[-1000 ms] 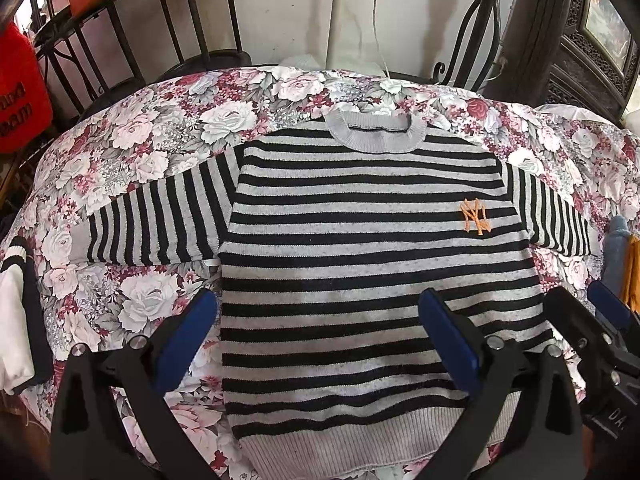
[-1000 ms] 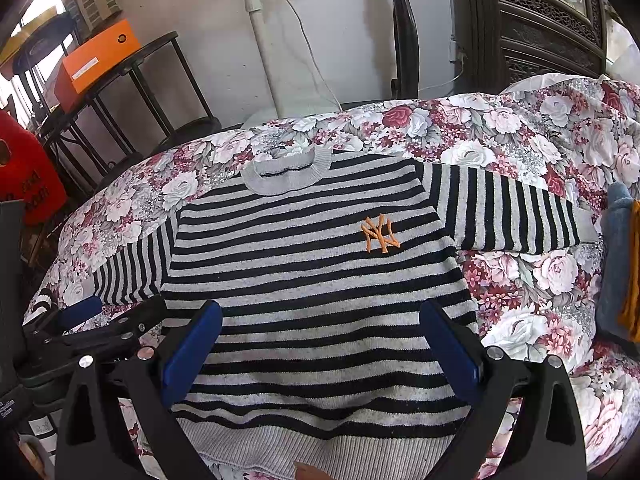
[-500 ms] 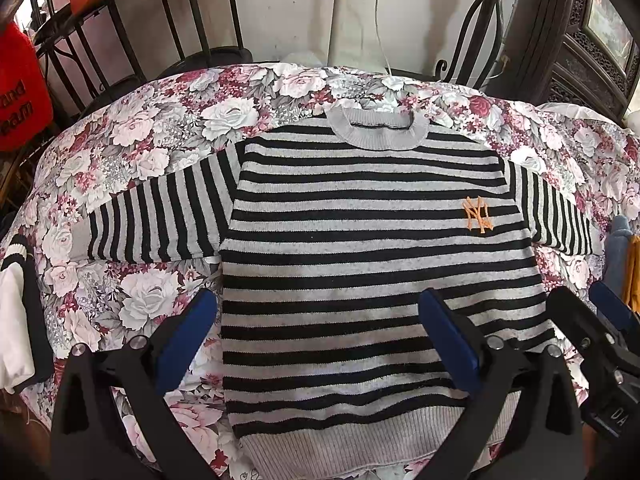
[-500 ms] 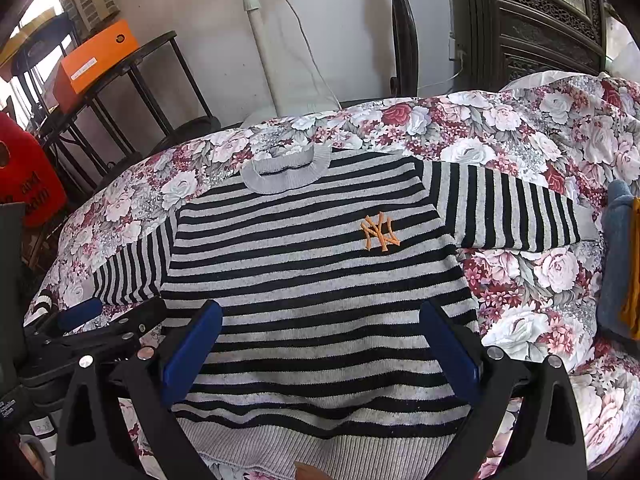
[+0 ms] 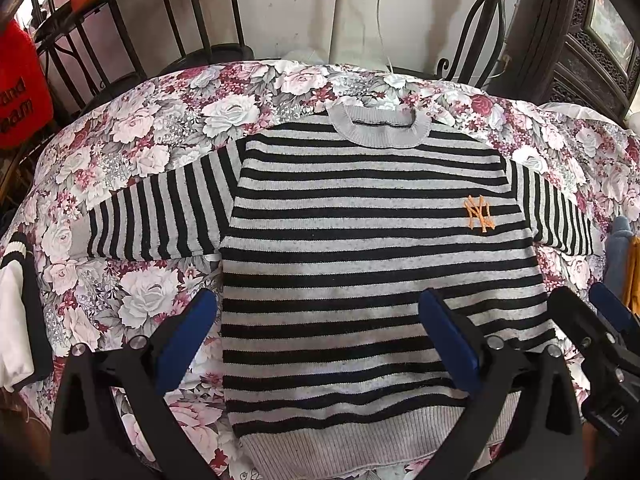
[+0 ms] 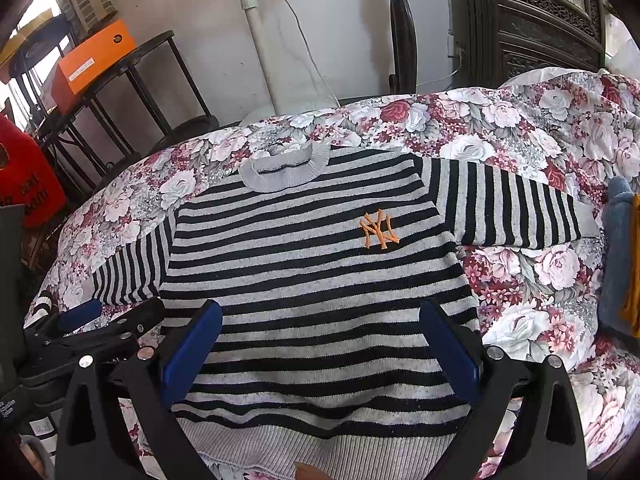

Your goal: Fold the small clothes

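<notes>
A floral cloth (image 5: 152, 152) is covering the whole surface, filling the middle of both views. A striped sweater (image 5: 360, 264) is lying flat and unfolded at frame center, sleeves spreading toward the left and right edges, its grey collar (image 5: 380, 132) pointing to the upper middle and its orange logo (image 5: 479, 214) sitting right of center. At the bottom of its own view, the left gripper (image 5: 318, 340) is hovering over the hem, jaws spread wide, gripping nothing. The right gripper (image 6: 320, 344) is likewise gaping wide over the hem, holding nothing.
</notes>
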`<control>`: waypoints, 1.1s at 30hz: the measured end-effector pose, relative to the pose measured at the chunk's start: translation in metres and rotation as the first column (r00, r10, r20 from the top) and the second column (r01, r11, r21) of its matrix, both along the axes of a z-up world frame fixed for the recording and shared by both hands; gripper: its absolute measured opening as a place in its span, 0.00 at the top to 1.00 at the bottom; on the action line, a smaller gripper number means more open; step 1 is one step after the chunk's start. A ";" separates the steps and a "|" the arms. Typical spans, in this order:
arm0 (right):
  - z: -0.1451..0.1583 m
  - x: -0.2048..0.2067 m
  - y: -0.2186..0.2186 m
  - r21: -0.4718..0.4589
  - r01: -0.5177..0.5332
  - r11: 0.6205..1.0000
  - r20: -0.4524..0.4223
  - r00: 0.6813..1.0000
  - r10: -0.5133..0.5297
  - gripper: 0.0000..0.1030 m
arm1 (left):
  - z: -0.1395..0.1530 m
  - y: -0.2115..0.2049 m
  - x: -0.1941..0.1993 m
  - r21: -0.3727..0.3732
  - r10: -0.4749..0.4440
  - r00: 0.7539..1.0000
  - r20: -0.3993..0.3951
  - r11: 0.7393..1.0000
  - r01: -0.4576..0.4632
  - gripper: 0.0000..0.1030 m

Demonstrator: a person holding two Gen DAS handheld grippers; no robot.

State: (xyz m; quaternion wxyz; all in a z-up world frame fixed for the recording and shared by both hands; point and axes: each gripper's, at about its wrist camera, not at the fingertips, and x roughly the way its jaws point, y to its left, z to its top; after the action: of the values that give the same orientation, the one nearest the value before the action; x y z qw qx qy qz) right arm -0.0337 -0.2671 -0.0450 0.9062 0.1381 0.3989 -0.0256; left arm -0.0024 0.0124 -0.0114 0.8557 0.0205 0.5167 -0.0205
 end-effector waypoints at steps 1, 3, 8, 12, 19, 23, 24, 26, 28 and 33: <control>0.000 0.000 0.000 0.000 0.000 1.000 0.000 1.000 0.000 0.04 | -0.001 0.001 -0.001 0.000 0.000 1.000 -0.001 1.000 0.000 0.04; 0.000 0.000 0.000 0.001 0.000 1.000 -0.001 1.000 0.000 0.04 | -0.002 0.002 -0.002 -0.001 0.000 1.000 -0.002 1.000 0.000 0.04; -0.001 0.001 -0.001 0.002 0.000 1.000 -0.002 1.000 0.000 0.04 | -0.001 0.001 -0.001 0.000 0.000 1.000 -0.002 1.000 0.000 0.04; -0.001 0.001 -0.001 0.002 -0.001 1.000 -0.002 1.000 0.001 0.04 | -0.001 0.001 0.000 0.000 -0.001 1.000 -0.002 1.000 0.001 0.04; -0.002 0.001 -0.001 0.003 0.000 1.000 -0.004 1.000 0.000 0.04 | -0.003 0.002 -0.002 0.001 0.001 1.000 -0.003 1.000 -0.001 0.04; -0.002 0.001 -0.001 0.003 -0.001 1.000 -0.005 1.000 0.001 0.04 | -0.004 0.002 -0.003 0.001 0.000 1.000 -0.004 1.000 0.000 0.04; -0.002 0.001 -0.002 0.005 -0.001 1.000 -0.005 1.000 0.001 0.04 | -0.004 0.002 -0.002 0.001 0.000 1.000 -0.004 1.000 0.000 0.04; -0.002 0.001 -0.001 0.004 -0.001 1.000 -0.005 1.000 0.001 0.04 | -0.004 0.002 -0.002 0.000 0.000 1.000 -0.005 1.000 0.000 0.04; -0.002 0.001 -0.002 0.005 0.000 1.000 -0.006 1.000 0.000 0.04 | -0.005 0.003 -0.003 0.000 0.001 1.000 -0.006 1.000 -0.001 0.04; -0.003 0.001 -0.001 0.005 -0.001 1.000 -0.007 1.000 0.001 0.04 | -0.004 0.002 -0.002 0.000 0.000 1.000 -0.006 1.000 0.000 0.04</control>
State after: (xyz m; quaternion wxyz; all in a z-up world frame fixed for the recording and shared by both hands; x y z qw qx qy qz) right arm -0.0325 -0.2683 -0.0482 0.9044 0.1403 0.4021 -0.0248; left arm -0.0039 0.0147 -0.0150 0.8542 0.0205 0.5192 -0.0204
